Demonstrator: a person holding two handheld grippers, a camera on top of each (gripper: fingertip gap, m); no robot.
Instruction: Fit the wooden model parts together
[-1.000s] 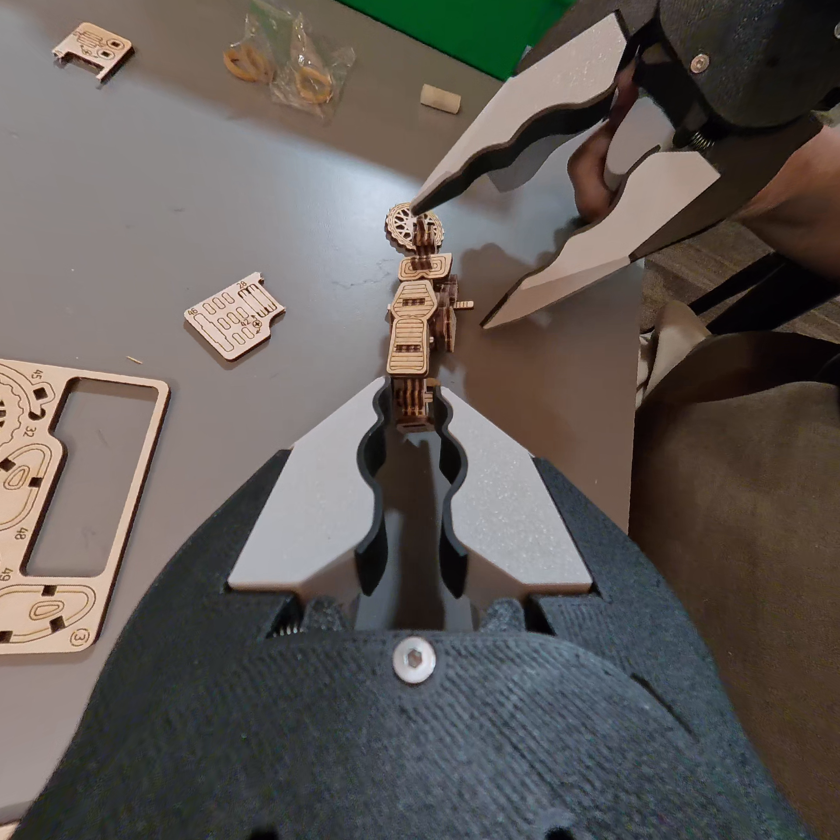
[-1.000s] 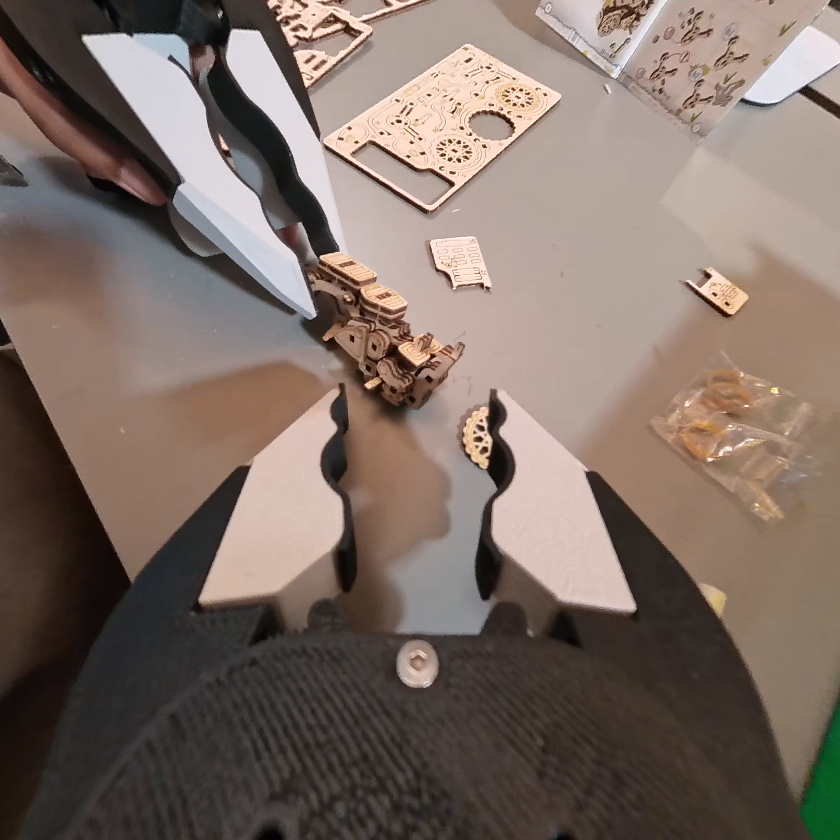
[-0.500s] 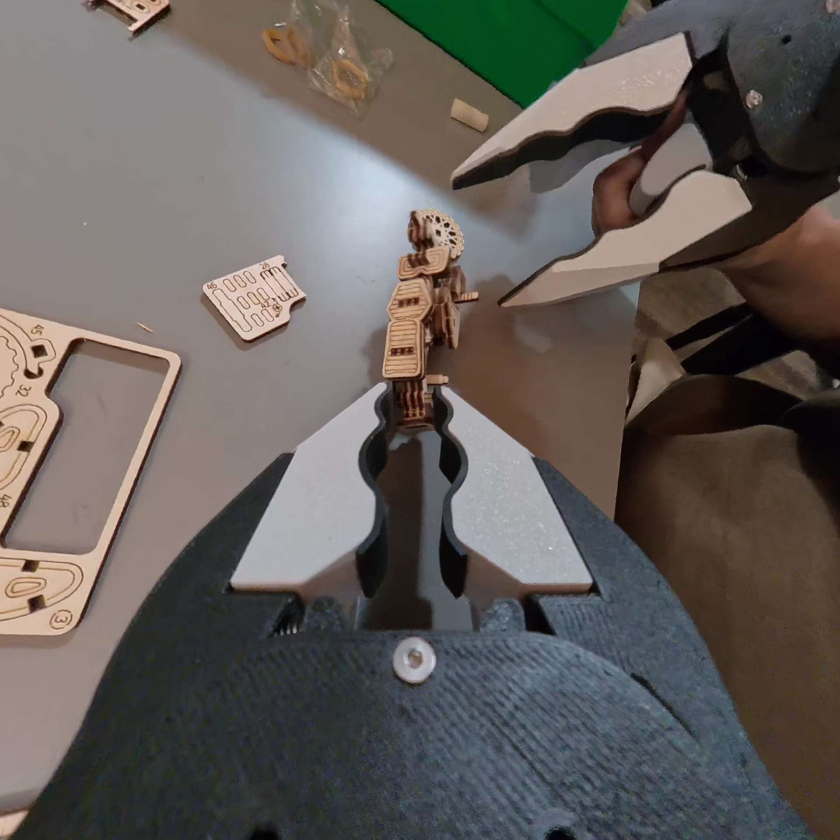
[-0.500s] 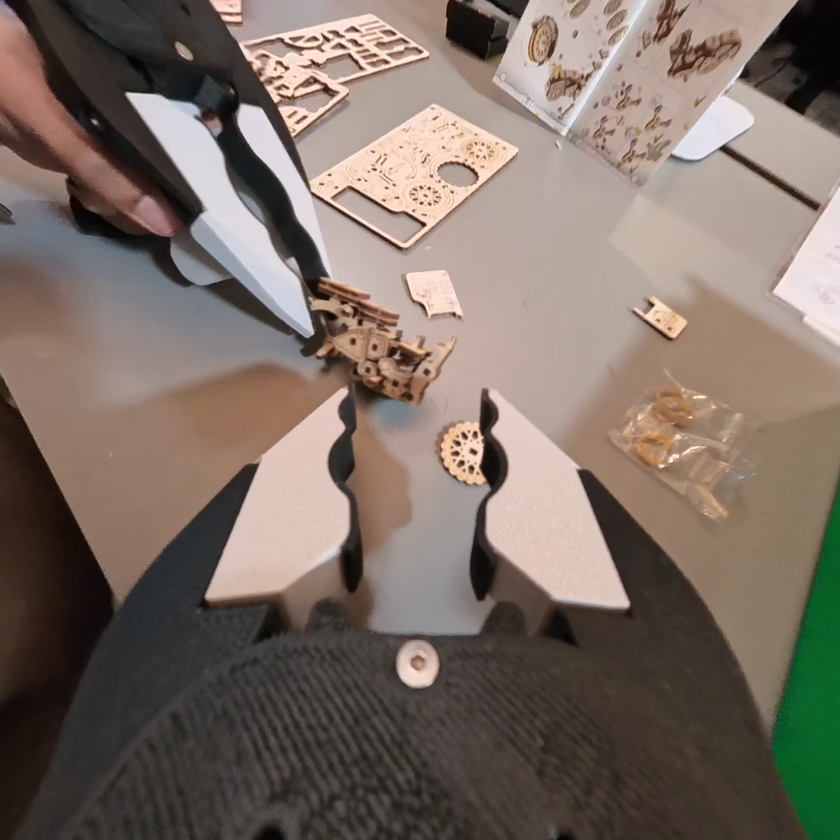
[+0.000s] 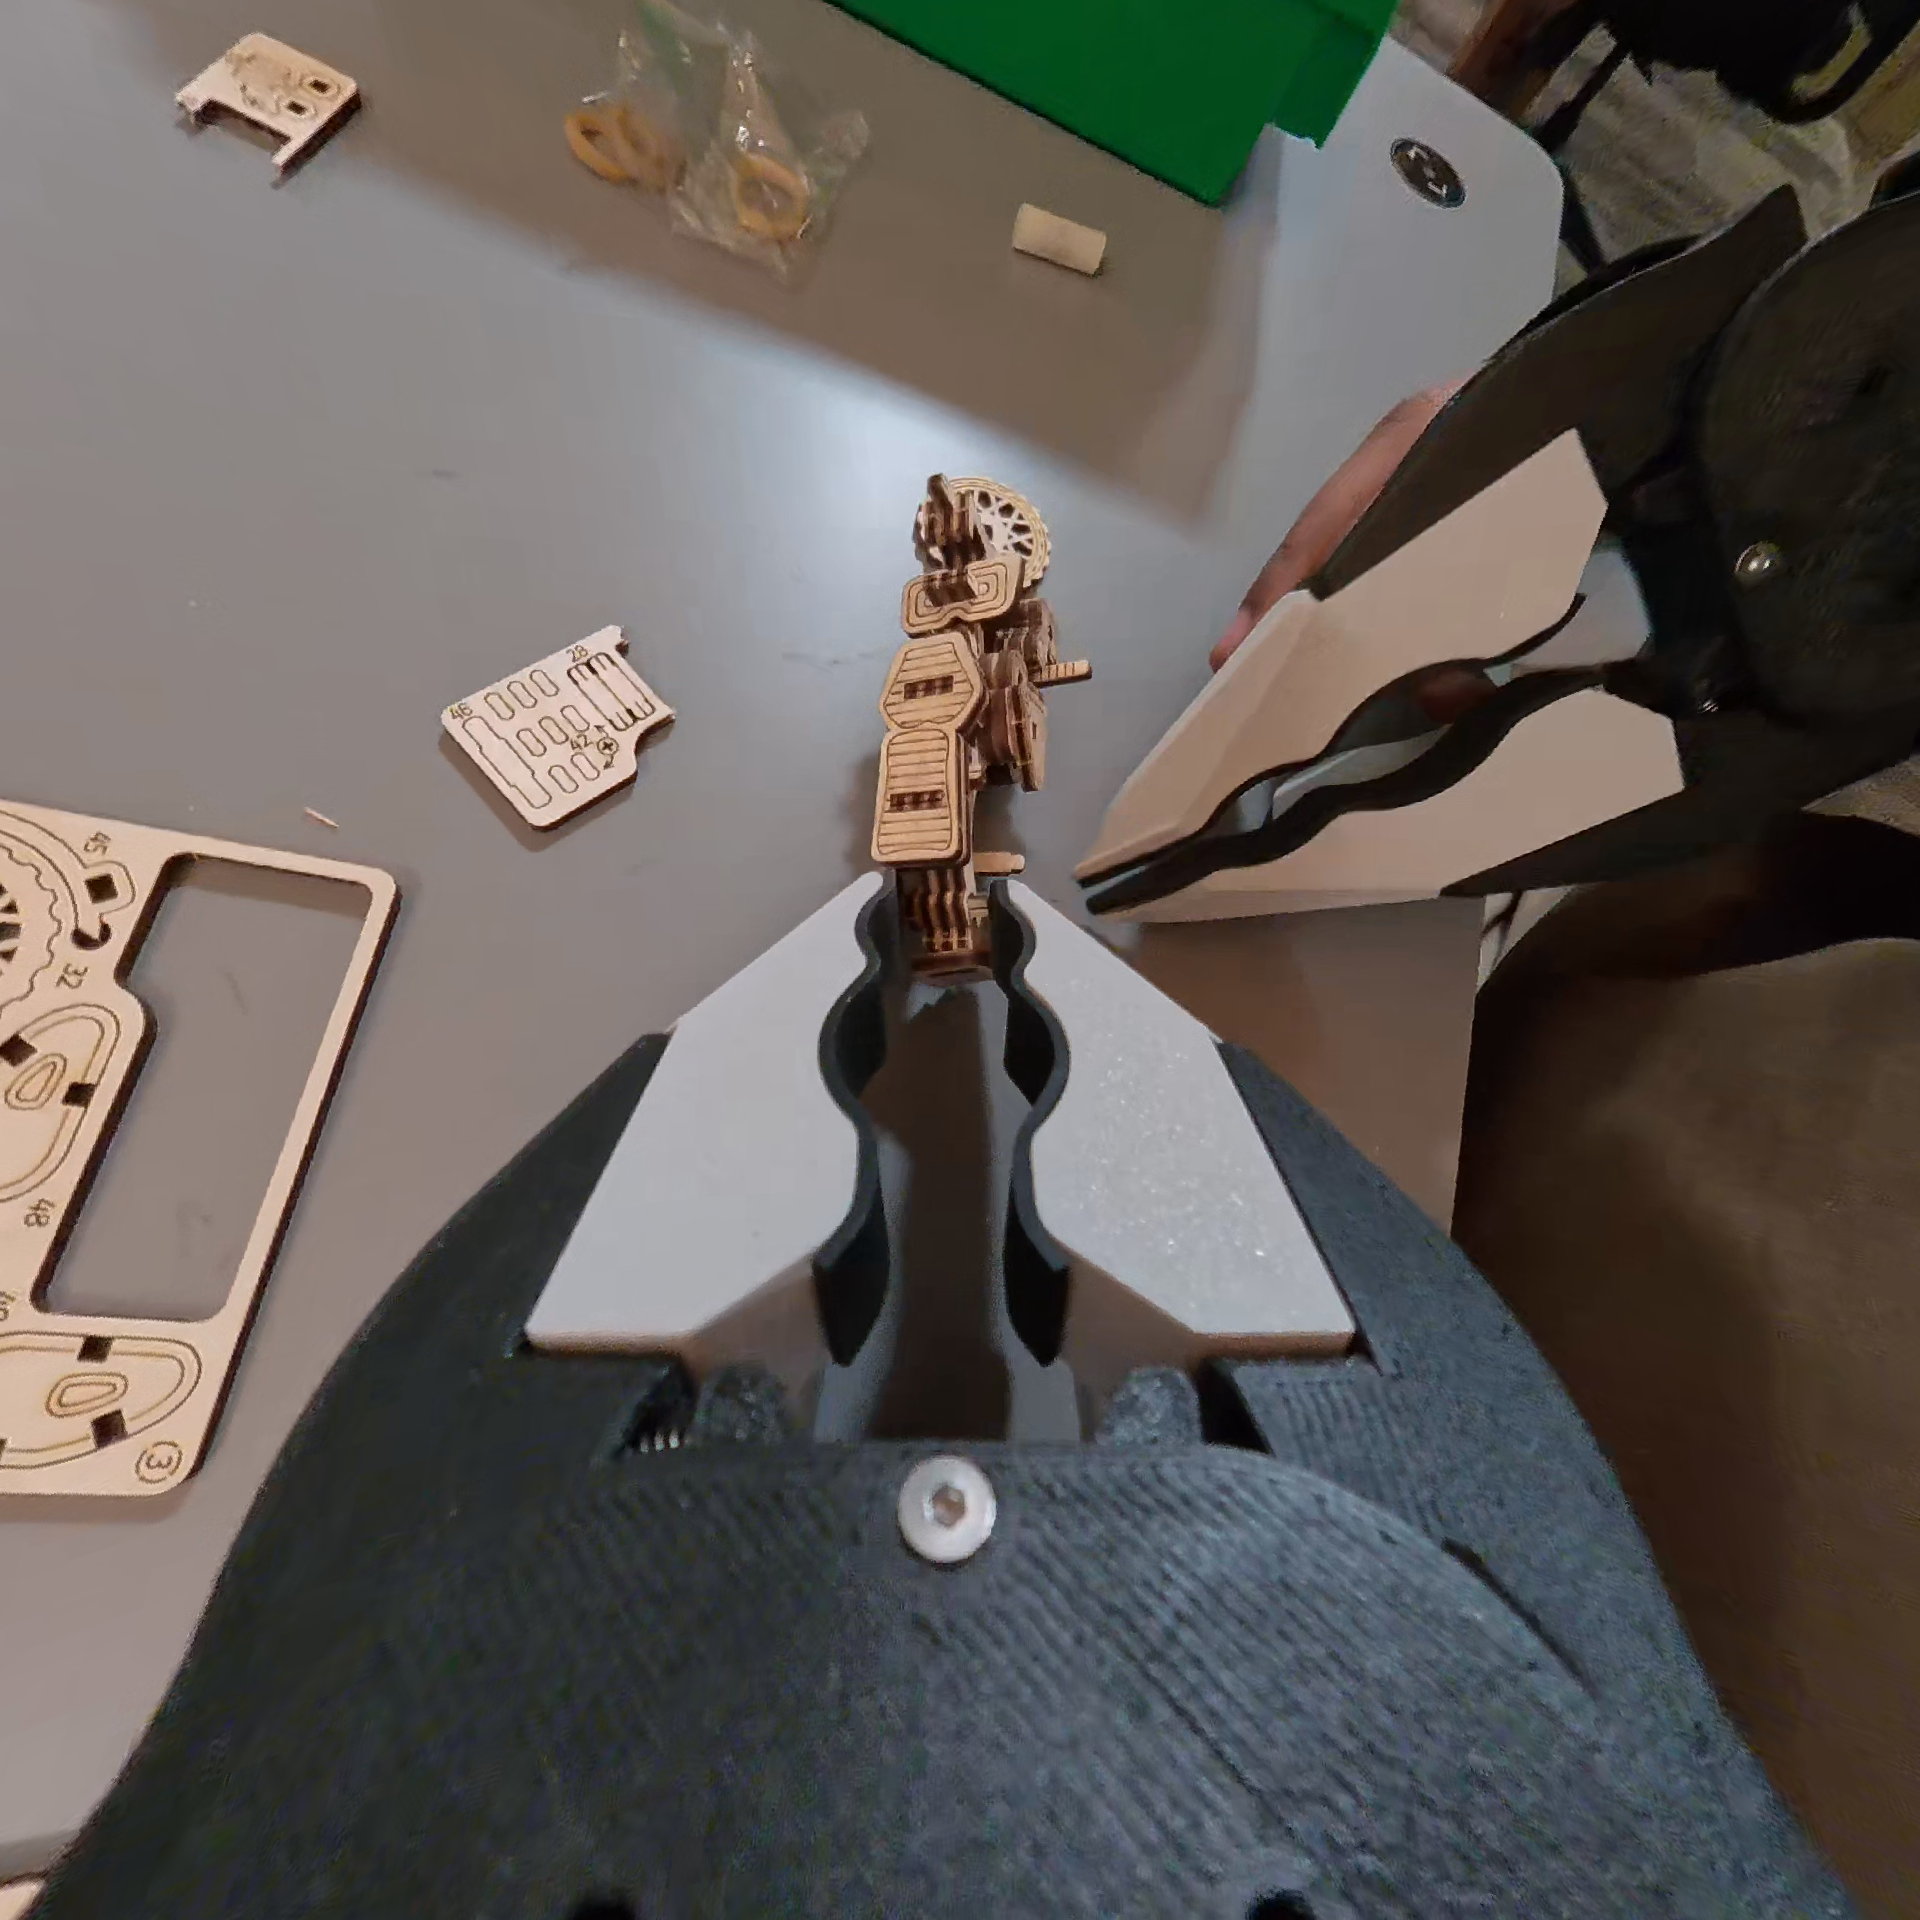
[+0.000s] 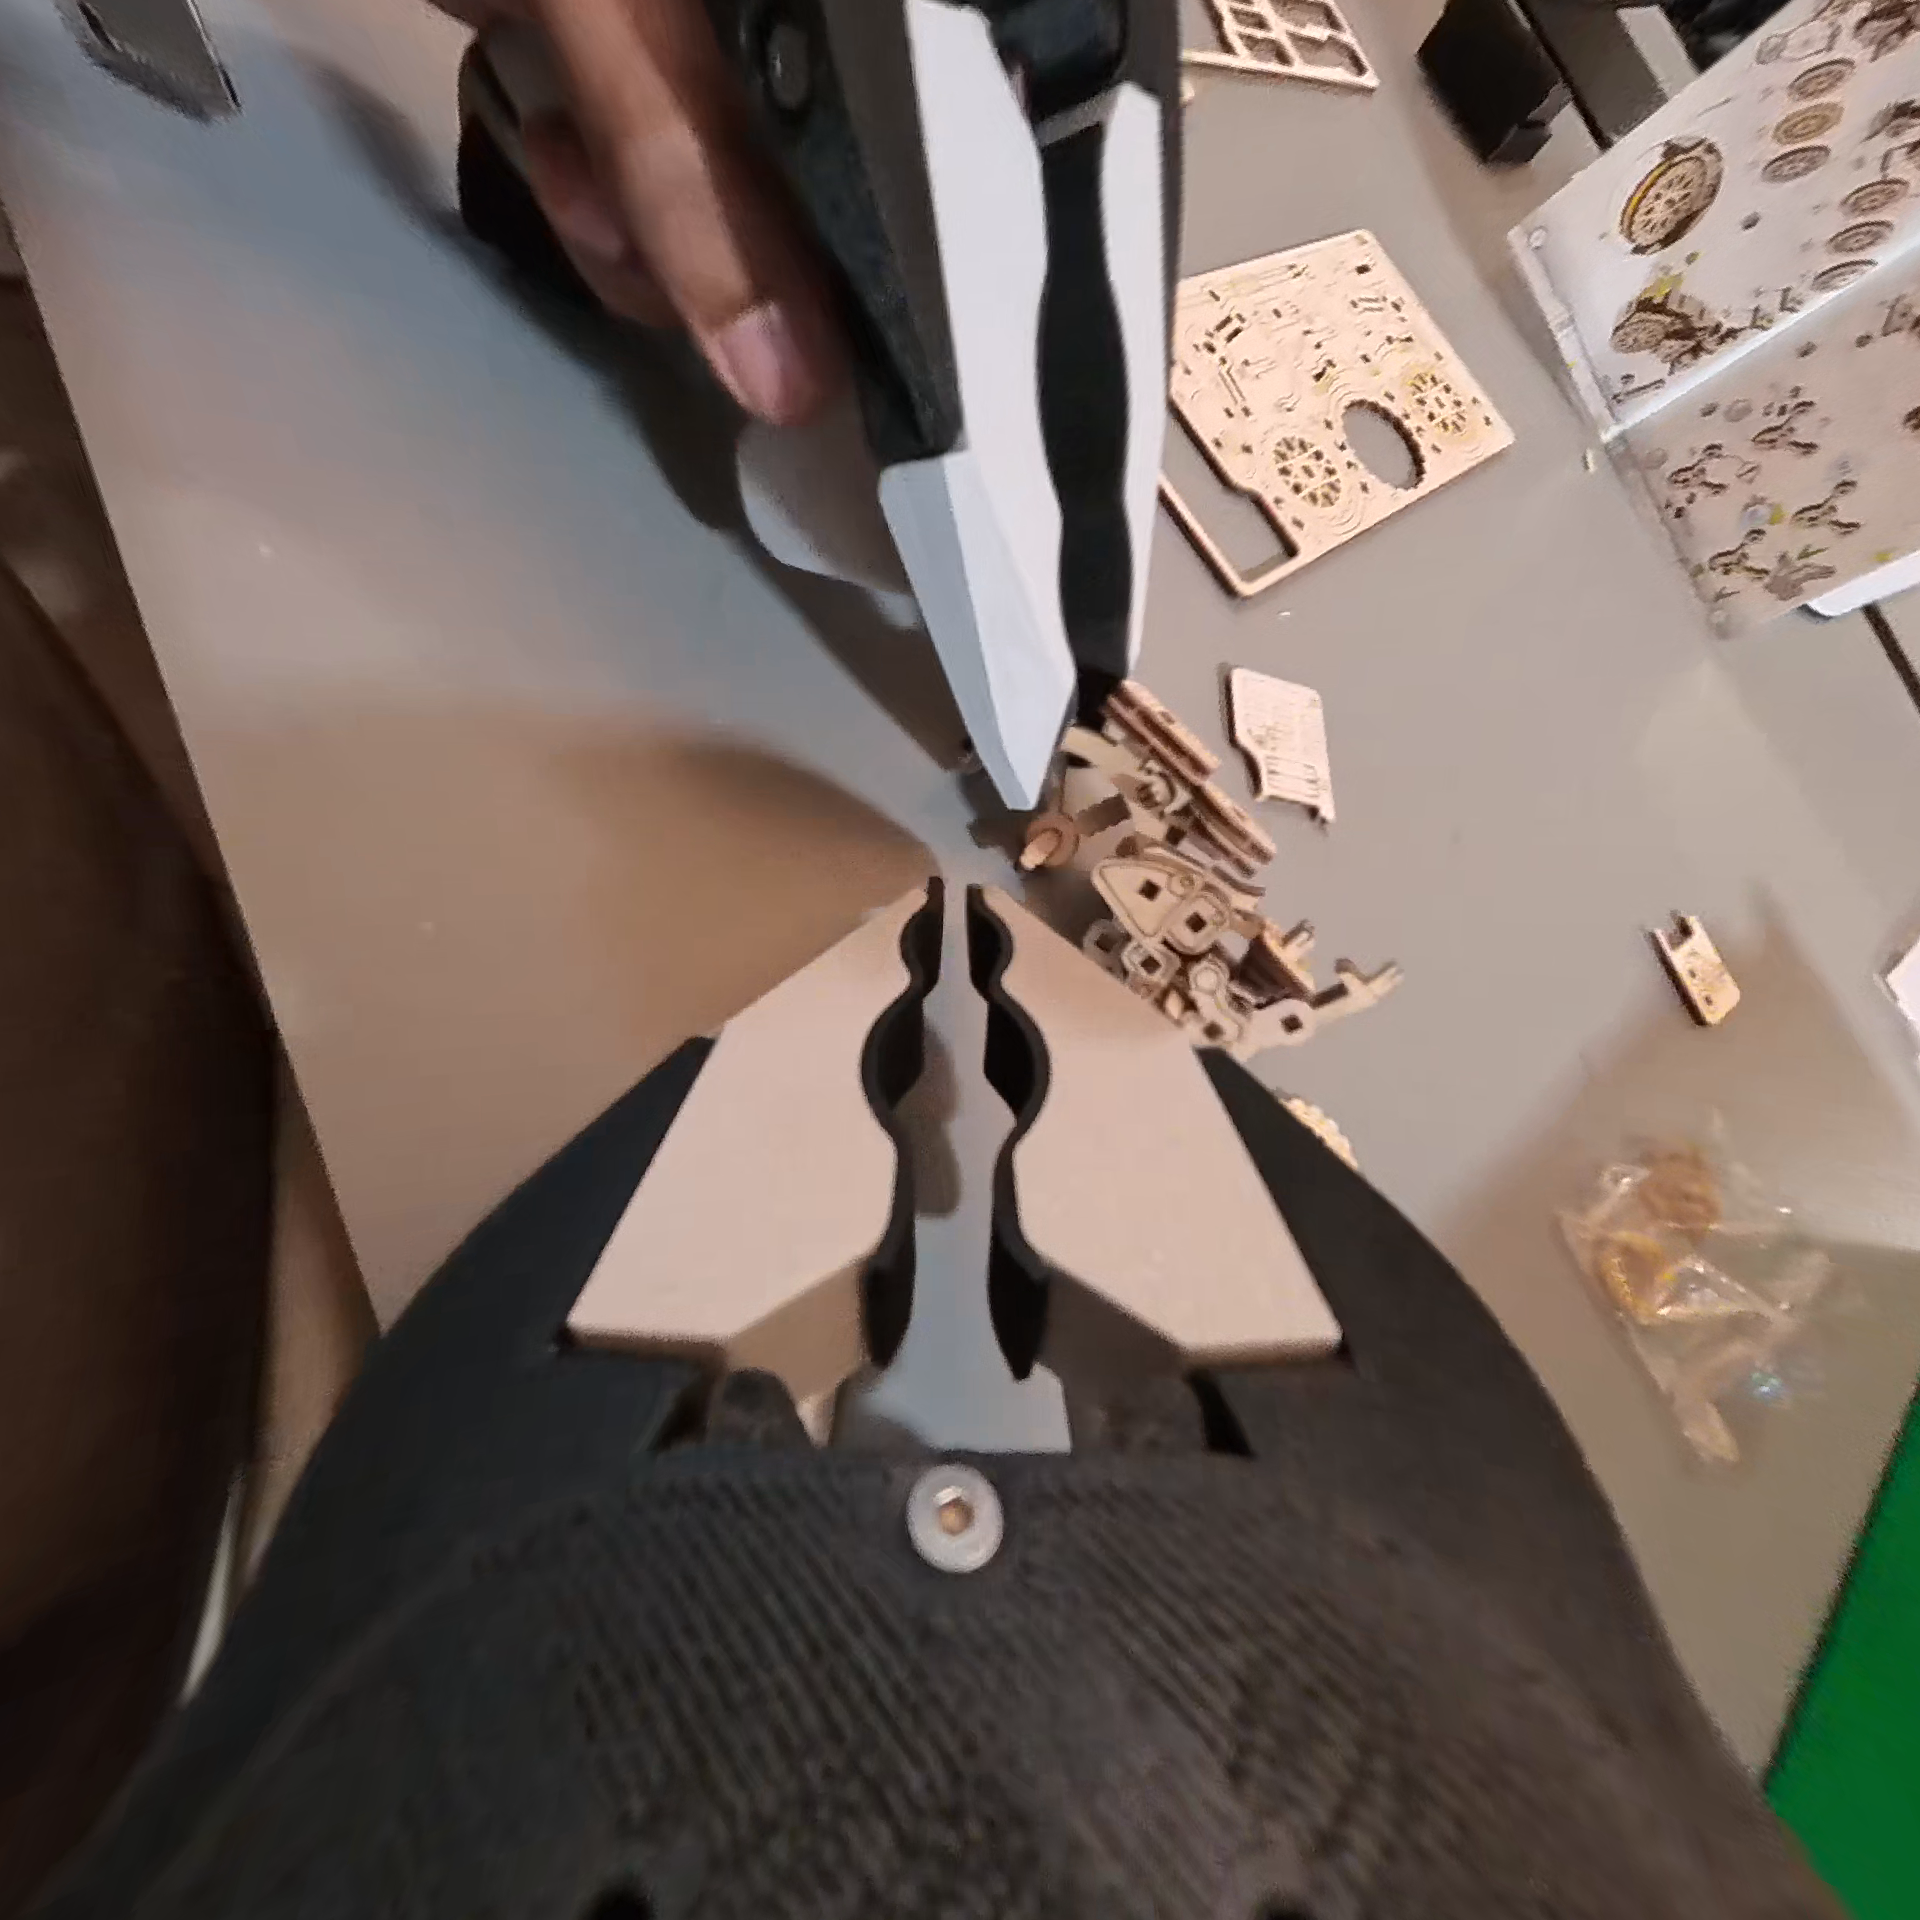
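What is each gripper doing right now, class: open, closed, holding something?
Left gripper: closed on the end of the wooden model.
Right gripper: nearly closed, a thin gap at the tips, holding nothing.

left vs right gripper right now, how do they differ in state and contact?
The left gripper is shut on the wooden model, clamping its near end; the right gripper holds nothing, its jaws nearly closed with only a slit showing. The left gripper points along the model, while the right gripper sits beside the model without touching it. Both share grey fingers with wavy black pads, and both are over the grey table.
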